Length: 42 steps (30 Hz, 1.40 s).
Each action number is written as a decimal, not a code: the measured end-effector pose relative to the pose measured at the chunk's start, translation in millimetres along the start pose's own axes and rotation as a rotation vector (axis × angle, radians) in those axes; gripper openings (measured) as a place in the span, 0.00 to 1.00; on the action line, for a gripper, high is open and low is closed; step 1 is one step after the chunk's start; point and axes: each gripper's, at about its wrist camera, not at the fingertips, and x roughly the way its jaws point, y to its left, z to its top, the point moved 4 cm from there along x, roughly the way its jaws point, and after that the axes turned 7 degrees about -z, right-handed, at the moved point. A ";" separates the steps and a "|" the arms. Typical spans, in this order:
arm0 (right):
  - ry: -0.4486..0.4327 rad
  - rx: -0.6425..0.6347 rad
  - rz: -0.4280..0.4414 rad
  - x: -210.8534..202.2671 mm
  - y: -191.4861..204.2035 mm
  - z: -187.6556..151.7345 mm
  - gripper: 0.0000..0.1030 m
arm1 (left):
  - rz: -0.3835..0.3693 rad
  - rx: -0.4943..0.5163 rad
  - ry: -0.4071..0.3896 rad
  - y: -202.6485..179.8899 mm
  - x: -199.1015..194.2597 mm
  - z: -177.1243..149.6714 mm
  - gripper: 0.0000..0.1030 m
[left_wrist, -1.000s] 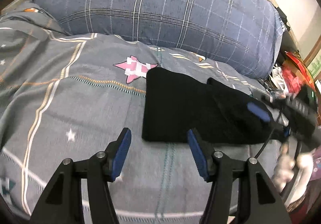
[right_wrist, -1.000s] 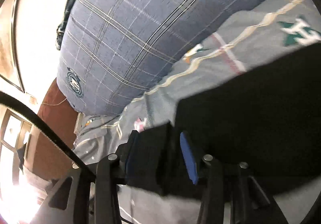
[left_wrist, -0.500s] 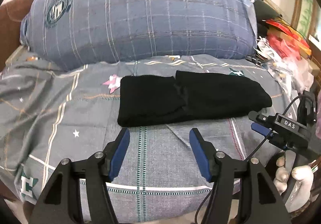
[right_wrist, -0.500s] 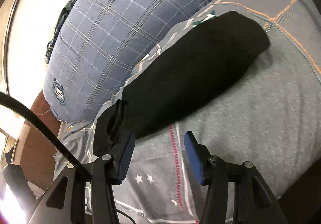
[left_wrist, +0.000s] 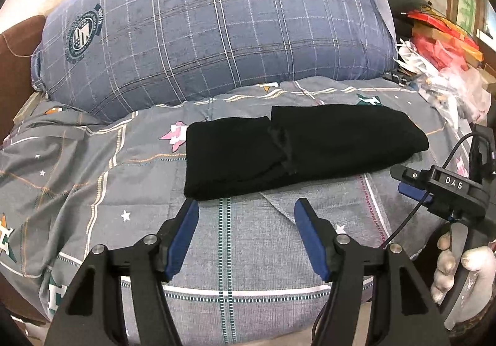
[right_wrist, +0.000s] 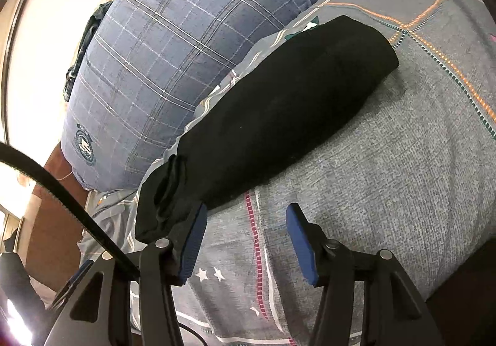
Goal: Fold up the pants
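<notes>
The black pants lie folded in a long flat bundle across the grey patterned bed cover. My left gripper hovers just in front of their near edge, open, with only bed cover between its blue pads. My right gripper is also open and holds nothing. Its left finger stands close beside the bunched end of the pants. In the left wrist view the right gripper shows at the right edge, held by a gloved hand.
A big blue plaid pillow rises right behind the pants and shows again in the right wrist view. Plastic bags and red clutter pile up at the bed's far right. The bed's front edge is near the grippers.
The right gripper had black cloth between its pads; it has let go and drawn back. The left gripper also pulled back and rolled level. The pants now lie still, folded.
</notes>
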 end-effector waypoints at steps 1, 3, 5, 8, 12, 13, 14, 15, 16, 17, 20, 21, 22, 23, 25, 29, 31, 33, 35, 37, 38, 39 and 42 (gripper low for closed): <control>0.001 0.004 -0.001 1.1 -0.8 0.8 0.57 | -0.002 0.003 0.009 -1.4 3.4 0.3 0.62; 0.001 0.013 -0.002 2.7 -3.7 2.0 0.57 | -0.002 0.009 0.023 -3.3 9.8 0.9 0.62; 0.002 0.021 -0.003 3.8 -7.9 4.3 0.57 | -0.002 0.015 0.038 -6.0 15.7 1.0 0.62; -0.005 0.033 -0.008 3.8 -14.6 7.3 0.57 | -0.001 0.027 0.063 -11.6 26.3 2.4 0.62; -0.024 0.052 -0.008 0.1 -26.2 13.3 0.57 | -0.021 0.054 0.090 -21.6 38.9 8.7 0.62; -0.035 0.051 -0.013 -2.4 -29.0 15.2 0.57 | -0.037 0.071 0.094 -26.0 42.6 14.9 0.62; -0.047 0.051 -0.022 -5.4 -32.2 18.3 0.57 | -0.049 0.080 0.095 -28.8 44.4 19.6 0.62; -0.064 0.051 -0.034 -9.4 -36.5 22.1 0.58 | -0.072 0.091 0.096 -33.0 47.2 27.4 0.62; -0.084 0.053 -0.047 -14.4 -41.6 26.8 0.59 | -0.109 0.101 0.099 -38.0 51.4 40.2 0.62; -0.100 0.055 -0.059 -18.6 -45.8 31.2 0.60 | -0.133 0.109 0.101 -41.9 54.5 49.7 0.62; -0.138 0.072 -0.090 -30.2 -61.4 45.6 0.63 | -0.211 0.162 0.107 -63.4 68.9 85.6 0.62; -0.144 0.081 -0.096 -32.4 -66.4 49.8 0.64 | -0.231 0.180 0.112 -72.2 74.8 96.2 0.62; -0.145 0.096 -0.094 -33.2 -70.8 53.6 0.65 | -0.254 0.200 0.122 -82.6 82.8 107.0 0.62; -0.141 0.113 -0.087 -32.6 -74.7 56.1 0.65 | -0.288 0.221 0.139 -96.2 93.8 118.4 0.62; -0.118 0.151 -0.089 -27.2 -81.5 60.2 0.65 | -0.344 0.249 0.176 -121.1 114.6 132.3 0.62; -0.116 0.142 -0.082 -20.1 -79.6 69.2 0.65 | -0.450 0.333 0.263 -182.8 161.4 149.3 0.62; -0.122 0.111 -0.098 -15.3 -74.8 74.7 0.65 | -0.466 0.384 0.293 -211.1 181.5 151.8 0.62; -0.125 0.099 -0.098 -10.4 -72.2 79.8 0.65 | -0.457 0.450 0.307 -235.3 198.8 152.6 0.62; -0.133 0.092 -0.096 -6.9 -70.8 84.3 0.65 | -0.438 0.510 0.310 -255.8 214.7 153.8 0.62; -0.145 0.091 -0.090 -4.6 -70.9 87.1 0.65 | -0.432 0.545 0.310 -266.4 226.0 155.1 0.62; -0.151 0.093 -0.086 -3.7 -71.3 88.0 0.65 | -0.436 0.560 0.317 -273.6 233.3 155.0 0.62; -0.157 0.093 -0.084 -3.2 -71.7 88.9 0.65 | -0.446 0.570 0.326 -277.7 237.8 154.1 0.62; -0.177 0.088 -0.077 0.2 -70.1 91.9 0.65 | -0.492 0.600 0.385 -293.2 253.4 145.6 0.62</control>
